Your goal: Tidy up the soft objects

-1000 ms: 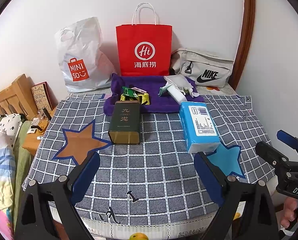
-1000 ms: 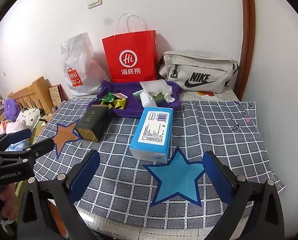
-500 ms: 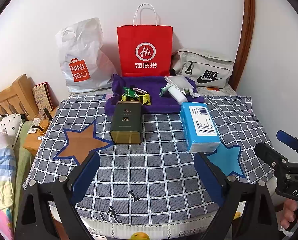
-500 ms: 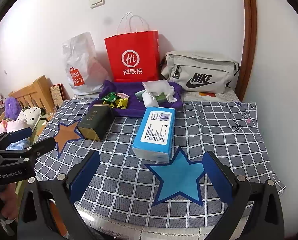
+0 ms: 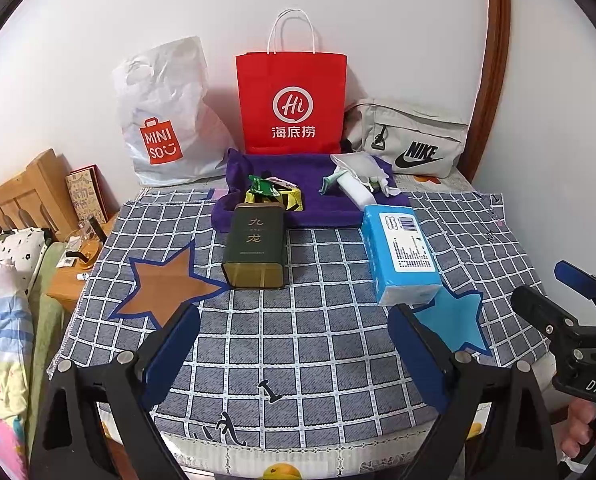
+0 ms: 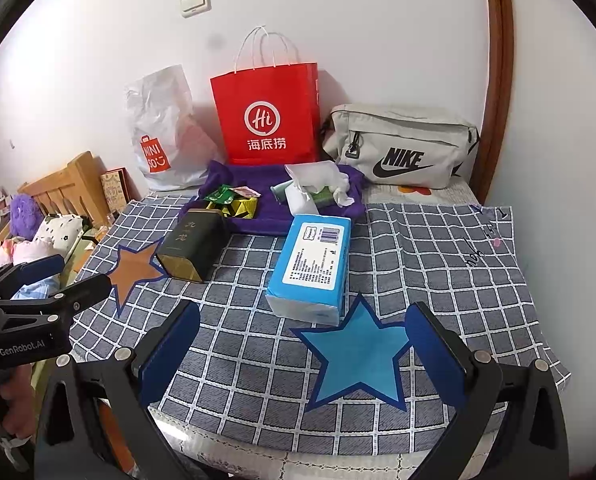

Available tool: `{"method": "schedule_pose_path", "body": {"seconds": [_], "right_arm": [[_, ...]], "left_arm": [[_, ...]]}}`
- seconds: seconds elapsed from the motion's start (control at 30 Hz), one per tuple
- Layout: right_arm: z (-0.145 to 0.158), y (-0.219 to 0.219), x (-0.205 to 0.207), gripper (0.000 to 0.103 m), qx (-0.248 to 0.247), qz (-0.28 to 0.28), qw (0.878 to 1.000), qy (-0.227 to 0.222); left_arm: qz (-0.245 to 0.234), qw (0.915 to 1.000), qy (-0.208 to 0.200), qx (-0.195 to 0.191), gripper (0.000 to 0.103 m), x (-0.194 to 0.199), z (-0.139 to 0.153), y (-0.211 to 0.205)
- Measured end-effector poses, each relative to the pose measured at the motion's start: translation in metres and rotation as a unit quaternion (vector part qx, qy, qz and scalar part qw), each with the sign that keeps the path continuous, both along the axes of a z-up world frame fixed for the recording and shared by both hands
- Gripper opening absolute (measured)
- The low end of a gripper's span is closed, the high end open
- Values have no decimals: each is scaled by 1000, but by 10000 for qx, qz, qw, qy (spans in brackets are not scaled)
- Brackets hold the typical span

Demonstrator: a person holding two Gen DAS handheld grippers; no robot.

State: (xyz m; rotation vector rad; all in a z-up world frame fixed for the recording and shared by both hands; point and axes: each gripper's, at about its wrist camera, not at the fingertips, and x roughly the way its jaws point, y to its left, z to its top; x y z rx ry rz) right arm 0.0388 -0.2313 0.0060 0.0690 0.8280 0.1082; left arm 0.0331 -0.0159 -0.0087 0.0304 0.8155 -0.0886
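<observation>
Purple towel partly hidden behind tin and tissue pack.

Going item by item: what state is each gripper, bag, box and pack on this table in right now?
Left gripper: open, empty.
Right gripper: open, empty.
Tissue pack: lying flat, label up, near end on the blue star.
Tea tin: on its side, shut.
Red bag: upright.
Miniso bag: upright, crumpled.
Nike bag: zipped.
Purple towel: spread out, packets and tissues on it.

Black tongs w/ blue pads, silver screws.
</observation>
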Motion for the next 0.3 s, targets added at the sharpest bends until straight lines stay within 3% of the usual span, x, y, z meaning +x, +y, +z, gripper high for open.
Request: {"method": "schedule_pose_path", "body": {"seconds": [0.3], "right_arm": [[2, 0, 1, 101, -24, 17, 10000, 9]], "left_arm": [[-32, 10000, -70, 41, 95, 3, 5, 3]]}}
